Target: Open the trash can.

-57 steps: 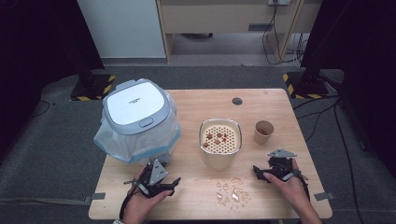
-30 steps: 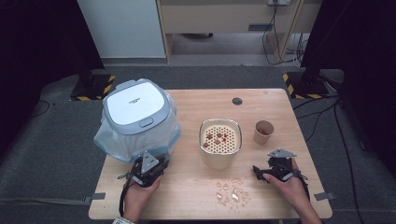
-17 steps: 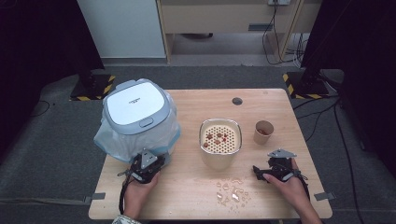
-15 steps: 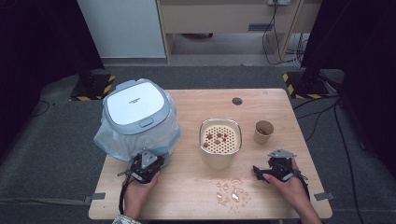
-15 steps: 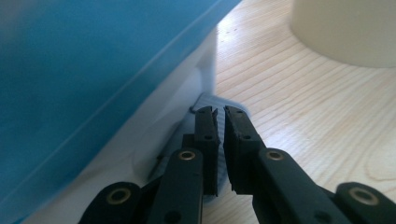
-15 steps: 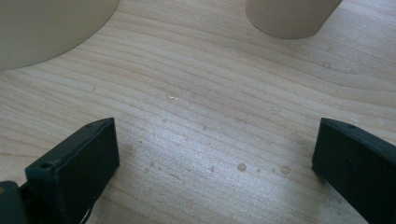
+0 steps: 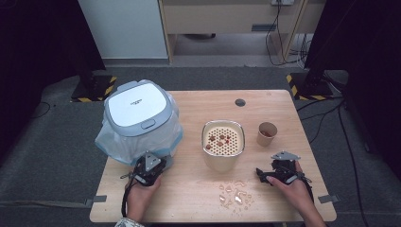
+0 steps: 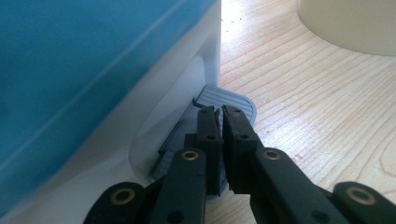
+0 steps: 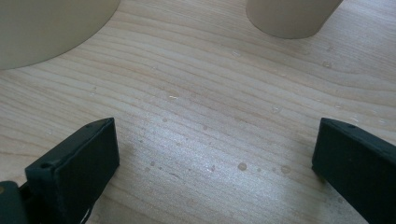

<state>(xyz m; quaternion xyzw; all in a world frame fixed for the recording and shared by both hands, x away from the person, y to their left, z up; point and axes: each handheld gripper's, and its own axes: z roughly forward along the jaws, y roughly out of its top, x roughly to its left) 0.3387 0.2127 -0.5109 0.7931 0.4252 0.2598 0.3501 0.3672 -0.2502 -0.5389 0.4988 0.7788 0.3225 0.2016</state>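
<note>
High view: a wooden table (image 7: 198, 109) seen from above, the person's forearms entering from six o'clock. At about nine o'clock stands a white pedal bin (image 7: 138, 113) with a grey-blue lid, lined with a pale blue bag (image 7: 113, 142) that spills over its sides. At the bin's base, toward five o'clock, the left gripper (image 7: 150, 166) rests against the bin's foot, pointing toward about one o'clock. Near the centre sits a cream pot (image 7: 223, 146) with a perforated insert holding a few reddish pieces, and at its three o'clock a small paper cup (image 7: 266, 133). The right gripper (image 7: 276, 174) lies on the table at about four o'clock, pointing toward nine o'clock, well apart from the pot. Droplets of water (image 7: 234, 195) glisten on the wood between the two hands. Left gripper view: the grey ribbed pedal (image 8: 229, 100) juts from a recess low in the bin's white wall, its long axis running out from the recess toward two o'clock. The two black jaws have just been closing and now stand nearly together, tips resting on the pedal's ribbed top, nothing between them. Right gripper view: the jaws stand wide apart over bare, speckled wood, clasping nothing, with the pot at eleven o'clock and the cup at one o'clock.
</note>
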